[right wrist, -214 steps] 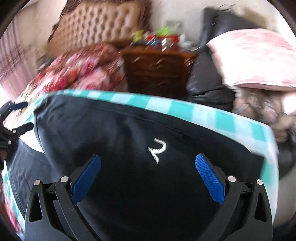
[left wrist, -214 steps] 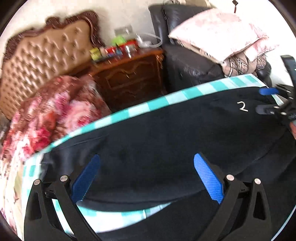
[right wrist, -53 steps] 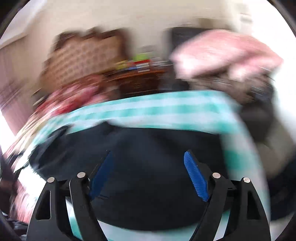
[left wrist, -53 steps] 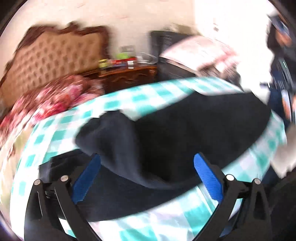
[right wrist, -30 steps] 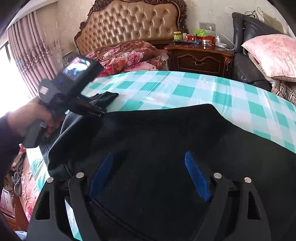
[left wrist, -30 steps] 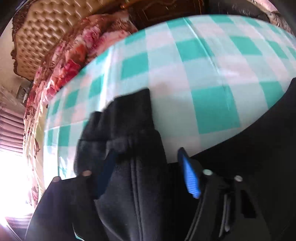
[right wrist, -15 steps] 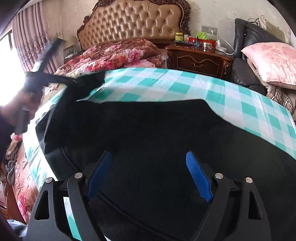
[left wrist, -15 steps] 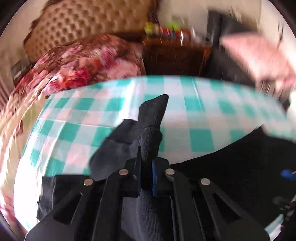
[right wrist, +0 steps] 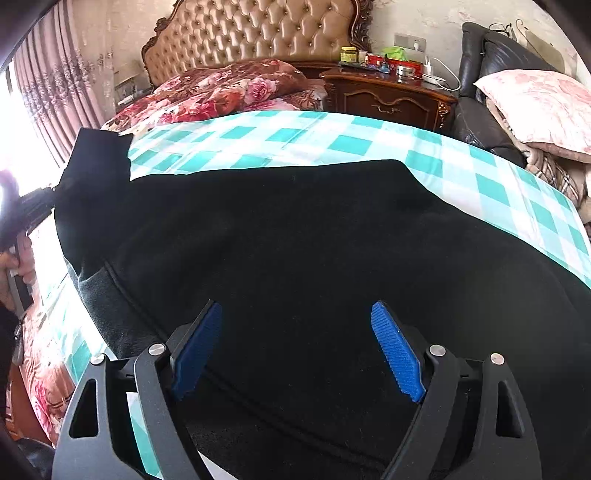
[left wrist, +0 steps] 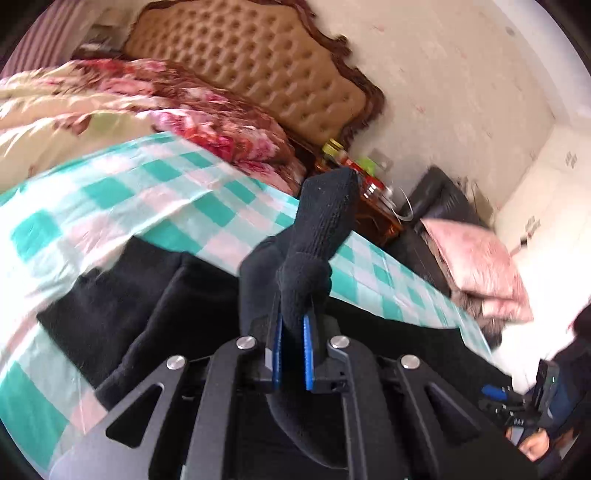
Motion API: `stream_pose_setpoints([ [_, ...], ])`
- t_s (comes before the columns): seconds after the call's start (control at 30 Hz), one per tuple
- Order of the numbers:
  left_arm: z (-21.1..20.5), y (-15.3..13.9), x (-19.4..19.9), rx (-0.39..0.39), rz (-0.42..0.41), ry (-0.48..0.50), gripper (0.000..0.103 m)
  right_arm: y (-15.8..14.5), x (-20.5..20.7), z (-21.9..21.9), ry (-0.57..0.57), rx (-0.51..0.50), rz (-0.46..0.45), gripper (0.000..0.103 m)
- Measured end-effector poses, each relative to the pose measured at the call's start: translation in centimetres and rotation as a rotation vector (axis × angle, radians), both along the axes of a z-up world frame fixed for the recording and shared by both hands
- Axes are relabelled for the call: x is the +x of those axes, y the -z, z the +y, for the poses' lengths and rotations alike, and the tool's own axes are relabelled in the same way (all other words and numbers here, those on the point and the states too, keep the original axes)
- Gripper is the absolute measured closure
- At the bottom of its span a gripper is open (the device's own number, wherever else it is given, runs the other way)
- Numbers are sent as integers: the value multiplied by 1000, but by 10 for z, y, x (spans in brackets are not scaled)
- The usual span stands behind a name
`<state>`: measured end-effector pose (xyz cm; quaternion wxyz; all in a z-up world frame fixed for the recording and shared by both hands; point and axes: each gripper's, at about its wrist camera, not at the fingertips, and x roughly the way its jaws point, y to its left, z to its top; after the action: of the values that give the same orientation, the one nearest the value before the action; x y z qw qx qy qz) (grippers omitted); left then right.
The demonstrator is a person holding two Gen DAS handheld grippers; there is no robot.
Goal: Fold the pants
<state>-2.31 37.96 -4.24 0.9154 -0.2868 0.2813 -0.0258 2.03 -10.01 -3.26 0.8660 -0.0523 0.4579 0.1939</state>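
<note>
Black pants (right wrist: 295, 229) lie spread on a teal-and-white checked cloth (right wrist: 314, 136). My left gripper (left wrist: 293, 325) is shut on the ribbed cuff (left wrist: 325, 221) of one pant leg, which stands up from between the blue pads. The rest of the pants (left wrist: 184, 295) trails below it. In the right wrist view that lifted cuff (right wrist: 96, 158) hangs at the far left, held by the left gripper (right wrist: 33, 206). My right gripper (right wrist: 295, 332) is open just above the dark fabric, with nothing between its fingers.
Behind the cloth are a tufted headboard (right wrist: 258, 29) and a floral quilt (right wrist: 221, 92). A wooden nightstand (right wrist: 388, 96) carries bottles. A black armchair (right wrist: 480, 122) holds a pink pillow (right wrist: 535, 107). Curtains (right wrist: 48, 96) hang at the left.
My left gripper closed on the pant cuff, then lifted and carried it sideways while rolling. My right gripper stayed open over the pants, hardly moving.
</note>
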Motion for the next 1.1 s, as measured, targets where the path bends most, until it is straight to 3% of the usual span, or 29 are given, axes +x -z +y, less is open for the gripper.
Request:
stream_pose_setpoints([
  [0.1, 15, 17, -8, -58, 4, -29, 93, 5, -1, -1, 10, -39, 7, 19],
  [0.23, 37, 32, -27, -94, 24, -85, 69, 16, -3, -7, 30, -58, 37, 19],
  [0.33, 52, 45, -48, -145, 29, -154, 70, 24, -2, -9, 40, -69, 57, 19],
  [0.47, 53, 52, -60, -143, 33, -129, 70, 28, -2, -8, 33, -70, 59, 15],
  [0.5, 53, 51, -58, -145, 33, -109, 61, 28, -1, -7, 32, -75, 59, 15],
  [0.53, 54, 50, -52, -169, 25, -68, 43, 28, -1, -6, 29, -79, 59, 15],
  [0.6, 55, 47, -44, -205, 11, -29, 26, 28, 0, -5, 30, -79, 59, 15],
  [0.7, 60, 41, -28, -246, 3, -29, 19, 27, 0, -6, 31, -77, 61, 15],
  [0.8, 71, 39, -21, -351, -26, -97, 22, 27, 0, -7, 30, -77, 60, 15],
  [0.83, 75, 38, -20, -367, -21, -129, 42, 27, 0, -7, 29, -76, 60, 15],
  [0.9, 75, 34, -15, -323, 27, -149, 84, 27, 0, -8, 30, -74, 60, 15],
  [1.0, 71, 26, -15, -235, 77, -159, 86, 26, 0, -10, 27, -68, 60, 15],
  [1.1, 67, 8, -34, -232, 22, -156, 86, 25, 0, -14, 35, -70, 58, 15],
])
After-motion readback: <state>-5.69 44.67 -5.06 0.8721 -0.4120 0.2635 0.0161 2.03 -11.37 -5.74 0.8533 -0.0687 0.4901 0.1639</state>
